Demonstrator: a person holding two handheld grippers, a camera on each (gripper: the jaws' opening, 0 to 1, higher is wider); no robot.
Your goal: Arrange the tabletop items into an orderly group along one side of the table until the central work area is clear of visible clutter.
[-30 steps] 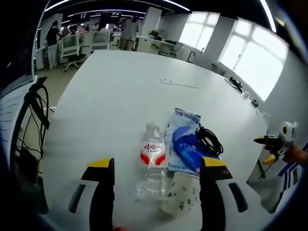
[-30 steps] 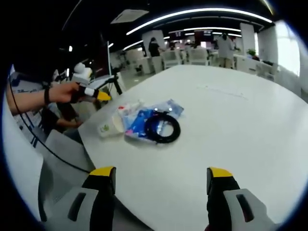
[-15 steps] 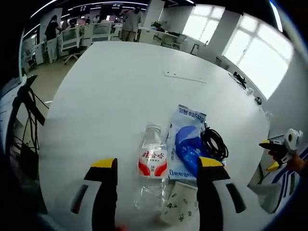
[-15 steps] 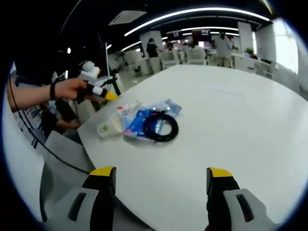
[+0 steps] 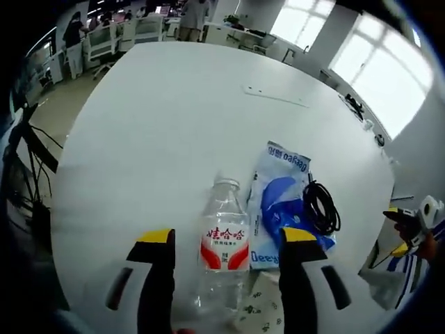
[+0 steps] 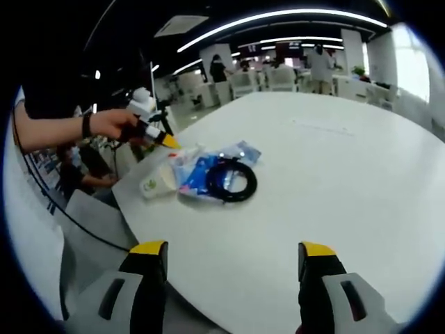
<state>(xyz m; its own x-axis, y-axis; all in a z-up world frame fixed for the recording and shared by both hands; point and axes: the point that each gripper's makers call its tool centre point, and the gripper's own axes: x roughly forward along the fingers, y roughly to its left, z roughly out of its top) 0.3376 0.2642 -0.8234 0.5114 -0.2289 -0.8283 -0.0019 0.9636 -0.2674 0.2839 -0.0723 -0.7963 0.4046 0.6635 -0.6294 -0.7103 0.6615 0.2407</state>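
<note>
L gripper jaws wide apart, straddling water bottle, not gripping. Blue packet touches bottle; black cable on packet. R gripper agape, holds nothing.

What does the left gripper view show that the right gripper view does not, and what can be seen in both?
The left gripper view alone shows the red label on the water bottle and the bright windows. The right gripper view alone shows ceiling light strips and the hand holding the left claw. Both show the white table, blue packet, black cable coil and paper cup.
</note>
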